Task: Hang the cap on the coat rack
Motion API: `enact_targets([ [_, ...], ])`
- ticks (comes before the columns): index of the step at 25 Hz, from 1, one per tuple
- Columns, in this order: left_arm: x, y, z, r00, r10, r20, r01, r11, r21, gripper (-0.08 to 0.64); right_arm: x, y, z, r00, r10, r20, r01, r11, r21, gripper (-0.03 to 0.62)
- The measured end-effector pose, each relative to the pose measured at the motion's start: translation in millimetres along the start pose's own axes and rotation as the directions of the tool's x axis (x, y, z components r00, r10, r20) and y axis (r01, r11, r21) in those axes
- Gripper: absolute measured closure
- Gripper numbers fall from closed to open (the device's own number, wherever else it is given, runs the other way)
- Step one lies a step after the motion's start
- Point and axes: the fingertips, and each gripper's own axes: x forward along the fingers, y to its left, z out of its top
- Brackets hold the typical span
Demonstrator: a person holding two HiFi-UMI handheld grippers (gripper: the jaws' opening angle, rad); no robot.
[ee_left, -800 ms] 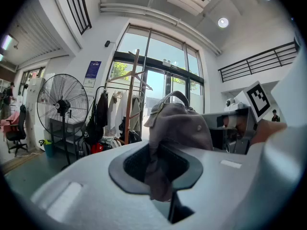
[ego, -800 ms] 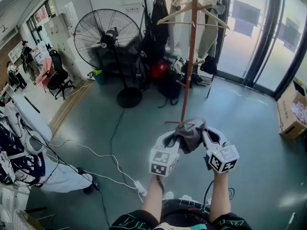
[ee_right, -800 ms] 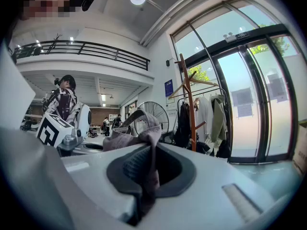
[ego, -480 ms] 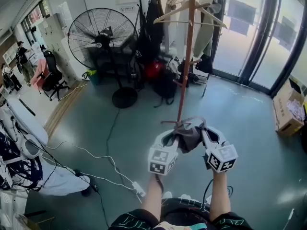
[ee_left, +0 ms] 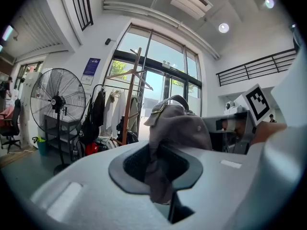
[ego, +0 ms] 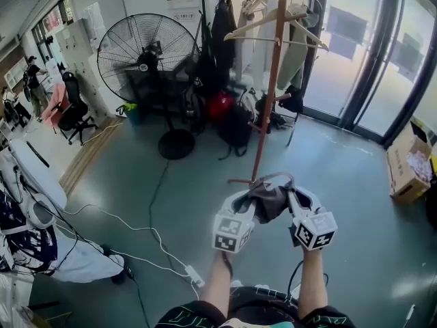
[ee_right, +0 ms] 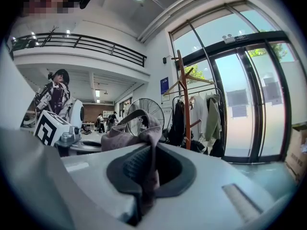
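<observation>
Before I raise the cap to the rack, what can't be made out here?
- Head view: top of the coat rack cut off by the upper edge; its foot hidden behind the cap.
- Both gripper views: the cap's brim lost in bunched fabric; the rack's pegs too small to judge.

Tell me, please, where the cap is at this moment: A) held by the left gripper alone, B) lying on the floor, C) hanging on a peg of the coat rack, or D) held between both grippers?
D: the cap is pinched on one side by the left gripper and on the other by the right gripper. Each gripper's own view shows its fabric between the jaws, and the coat rack stands ahead, apart from it.
</observation>
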Motion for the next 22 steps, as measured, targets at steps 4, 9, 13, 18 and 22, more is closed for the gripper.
enact_targets([
  [4,0,5,1,1.0,-0.002,0.006,0.002,1.0,-0.006,0.5,3,3,1,1.0,-0.001,-0.002,0.001,1.0,-0.003,0.581],
  [9,5,12,5,1.0,0.002,0.007,-0.002,1.0,-0.007,0.5,9,1,6,1.0,0.002,-0.004,-0.002,1.0,-0.009,0.581],
  [13,7,18,3,1.0,0.005,0.004,-0.005,1.0,-0.007,0.5,17,1,5,1.0,0.003,-0.001,-0.003,1.0,-0.006,0.581],
  [18,18,28,-6,1.0,0.016,-0.016,-0.016,1.0,-0.014,0.5,30,-6,-5,1.0,0.007,-0.012,-0.007,1.0,0.007,0.581],
  [22,34,37,-7,0.999,0.021,-0.027,-0.021,1.0,-0.002,0.5,48,-17,-7,1.0,0.012,-0.005,-0.011,1.0,0.021,0.581],
])
